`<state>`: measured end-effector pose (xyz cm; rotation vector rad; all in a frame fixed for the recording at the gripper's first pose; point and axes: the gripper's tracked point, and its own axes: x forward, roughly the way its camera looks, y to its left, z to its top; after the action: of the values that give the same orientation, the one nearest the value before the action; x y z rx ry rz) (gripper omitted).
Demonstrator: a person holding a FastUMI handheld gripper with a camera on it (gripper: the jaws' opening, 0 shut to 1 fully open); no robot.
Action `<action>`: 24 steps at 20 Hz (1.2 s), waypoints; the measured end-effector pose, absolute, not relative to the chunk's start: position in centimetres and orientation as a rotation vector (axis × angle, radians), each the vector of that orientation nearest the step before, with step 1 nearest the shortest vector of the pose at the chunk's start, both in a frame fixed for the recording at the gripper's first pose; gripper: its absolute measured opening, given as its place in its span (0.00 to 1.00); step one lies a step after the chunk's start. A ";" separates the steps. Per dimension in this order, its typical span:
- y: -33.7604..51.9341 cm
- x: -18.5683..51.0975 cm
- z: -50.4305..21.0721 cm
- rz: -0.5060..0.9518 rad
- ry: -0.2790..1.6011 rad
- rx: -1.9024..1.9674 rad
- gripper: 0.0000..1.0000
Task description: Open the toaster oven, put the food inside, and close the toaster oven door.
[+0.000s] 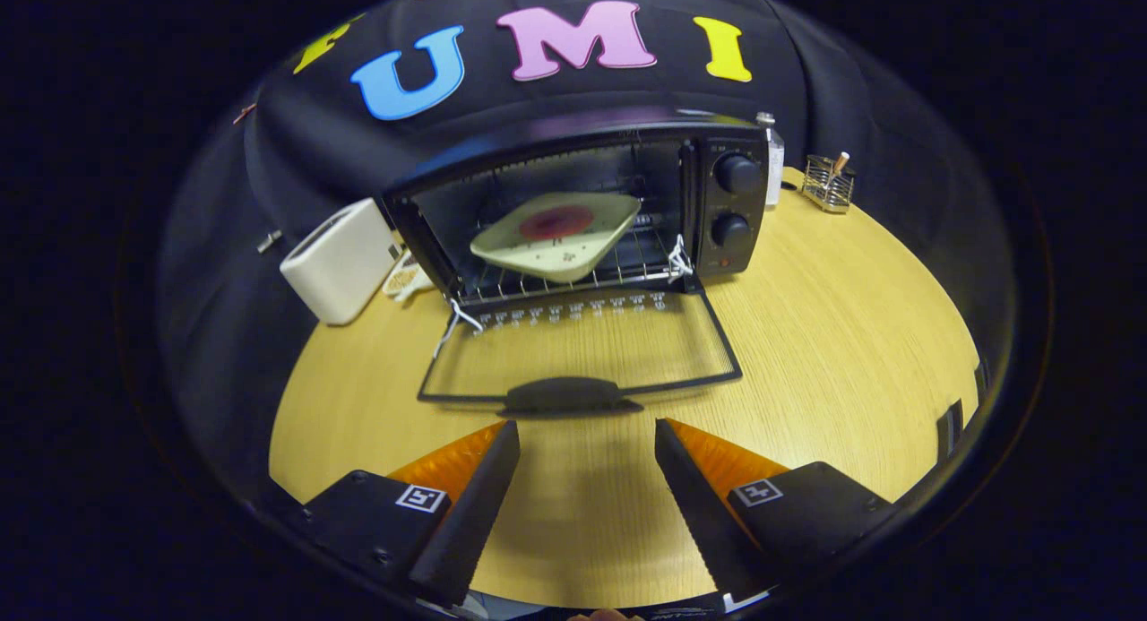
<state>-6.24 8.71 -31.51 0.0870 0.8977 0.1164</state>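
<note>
A black cloth wall backs a light wooden bench (pixel 833 352) in the booth, where a black toaster oven (pixel 582 209) stands near the bench's far edge with its glass door (pixel 582 348) folded flat down onto the wood, handle (pixel 564 395) toward the camera. Inside, on the wire rack (pixel 627 267), a pale square plate (pixel 556 236) carries the food (pixel 556 221), a round dark-red piece, and sits tilted with one corner pointing to the open front. Two round knobs (pixel 735 200) are stacked on the oven's right-hand panel. A cream-coloured toaster (pixel 340 261) stands just beside the oven toward the bench's far left edge; a small wire holder (pixel 827 184) with a utensil in it sits near the far right edge, apart from the oven. The gripper (pixel 587 437) hangs over bare wood just short of the door handle, its two fingers spread wide with nothing between them and touching nothing.
</note>
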 end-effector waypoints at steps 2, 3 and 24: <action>8.2 -6.5 -33.8 0.090 0.935 0.047 1.00; 8.4 -5.9 -34.5 0.084 0.931 0.043 1.00; 10.5 2.6 -20.5 0.203 0.584 0.073 1.00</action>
<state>2.60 10.51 -20.45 0.0730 0.5843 0.2035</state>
